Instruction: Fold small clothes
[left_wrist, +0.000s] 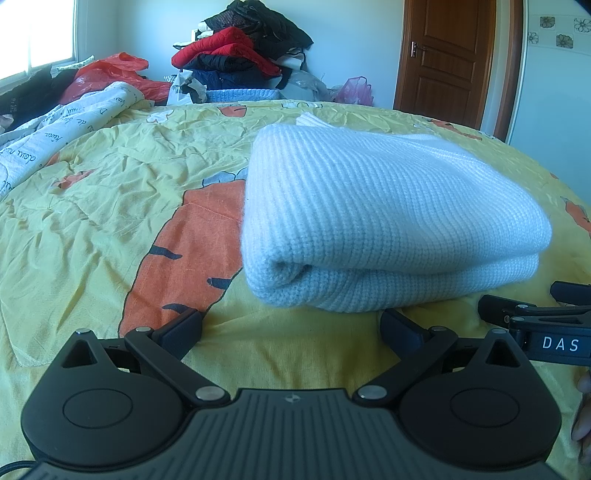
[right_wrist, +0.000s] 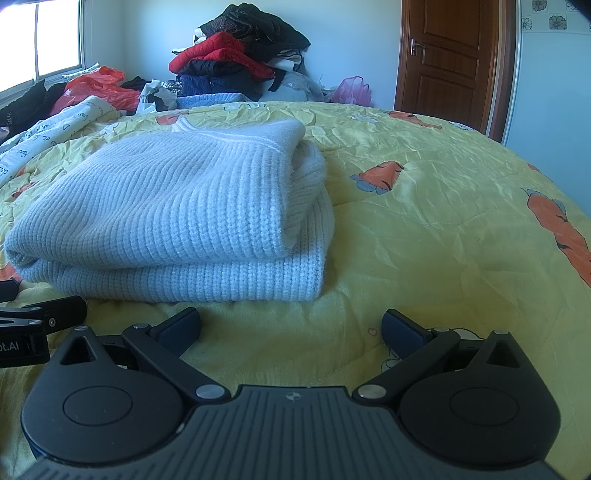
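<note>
**Folded jumper on bed, both tongs released**

- Jumper (left_wrist: 388, 221): pale ribbed knit, folded into a thick rectangle, lying on the yellow carrot-print quilt (left_wrist: 92, 221), just ahead of both tongs.
- Left gripper (left_wrist: 291, 328): fingers spread wide, holding nothing, low over the quilt, apart from the jumper's near fold.
- Right gripper (right_wrist: 291, 328): fingers spread wide, empty, just beside the left one, near the jumper's front edge.
- Clothes heap (right_wrist: 236, 55): red and dark garments piled beyond the bed.
- Door (right_wrist: 450, 51): brown wood, closed.
</note>
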